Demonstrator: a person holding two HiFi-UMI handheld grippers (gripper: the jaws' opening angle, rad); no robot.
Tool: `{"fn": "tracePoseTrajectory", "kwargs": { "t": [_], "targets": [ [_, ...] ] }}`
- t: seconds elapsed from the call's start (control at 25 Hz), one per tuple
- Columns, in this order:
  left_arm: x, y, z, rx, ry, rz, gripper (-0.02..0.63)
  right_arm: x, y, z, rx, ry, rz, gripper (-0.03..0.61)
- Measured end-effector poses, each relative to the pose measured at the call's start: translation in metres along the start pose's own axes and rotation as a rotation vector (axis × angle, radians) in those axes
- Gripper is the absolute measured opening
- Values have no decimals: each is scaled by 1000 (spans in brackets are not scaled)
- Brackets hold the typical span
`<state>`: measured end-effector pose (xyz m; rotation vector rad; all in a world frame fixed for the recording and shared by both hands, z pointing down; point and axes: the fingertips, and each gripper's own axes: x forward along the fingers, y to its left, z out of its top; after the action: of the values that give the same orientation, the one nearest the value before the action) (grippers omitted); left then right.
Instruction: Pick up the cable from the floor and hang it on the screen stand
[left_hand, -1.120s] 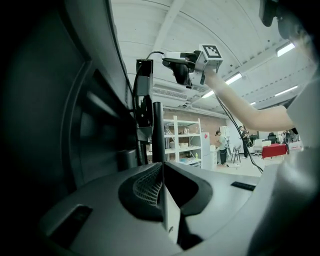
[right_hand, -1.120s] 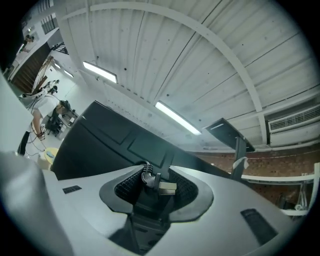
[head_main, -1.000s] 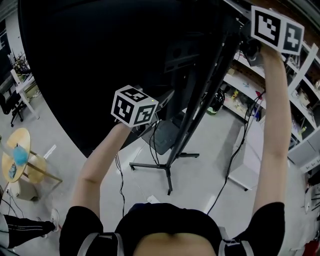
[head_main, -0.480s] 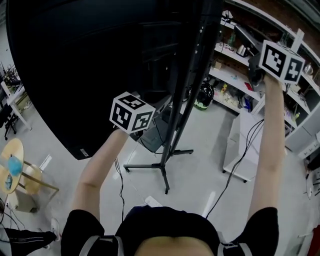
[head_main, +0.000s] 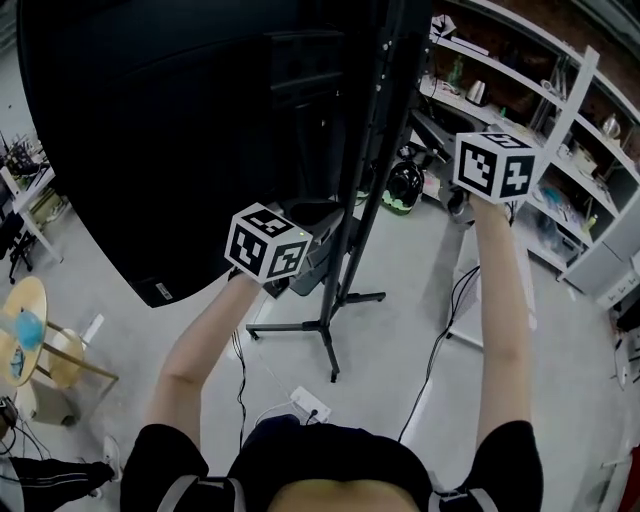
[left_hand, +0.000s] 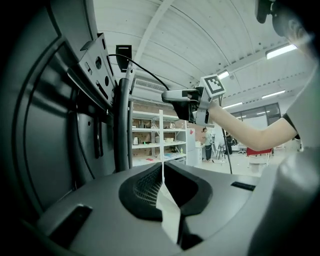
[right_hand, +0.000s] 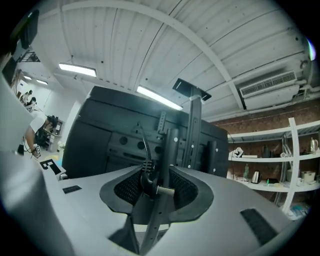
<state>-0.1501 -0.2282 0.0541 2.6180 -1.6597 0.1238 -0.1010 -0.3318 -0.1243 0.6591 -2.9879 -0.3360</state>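
The big black screen (head_main: 150, 130) hangs on a black stand (head_main: 365, 190) with floor legs. My right gripper (head_main: 462, 198) is raised beside the stand's post, shut on the black cable (right_hand: 143, 150) near a plug end. From it the cable (head_main: 437, 345) trails down to the floor. In the left gripper view the cable (left_hand: 145, 75) arcs from the right gripper (left_hand: 170, 95) to the bracket at the stand's top. My left gripper (head_main: 278, 278) is held close behind the screen, its jaws (left_hand: 162, 172) shut with nothing between them.
White shelving (head_main: 520, 90) with small items lines the right side. A power strip (head_main: 310, 405) and thin wires lie on the floor by my feet. A round wooden table (head_main: 25, 330) stands at left. A black-and-green helmet (head_main: 405, 190) lies behind the stand.
My right gripper has come down and leftward from the top right corner toward the stand post, still holding the cable. The left gripper has stayed about where it was.
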Motion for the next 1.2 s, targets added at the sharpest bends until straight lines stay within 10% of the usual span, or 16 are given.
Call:
{"fn": "tracePoseTrajectory", "kwargs": {
  "t": [0.64,1.2],
  "targets": [
    [-39,-12,-93,-208,37,61,18,93,111,-109,113,89,207,152],
    [-38,-23,-119,-246,28,49,18,99,111,-138,196,52,98,150]
  ]
}}
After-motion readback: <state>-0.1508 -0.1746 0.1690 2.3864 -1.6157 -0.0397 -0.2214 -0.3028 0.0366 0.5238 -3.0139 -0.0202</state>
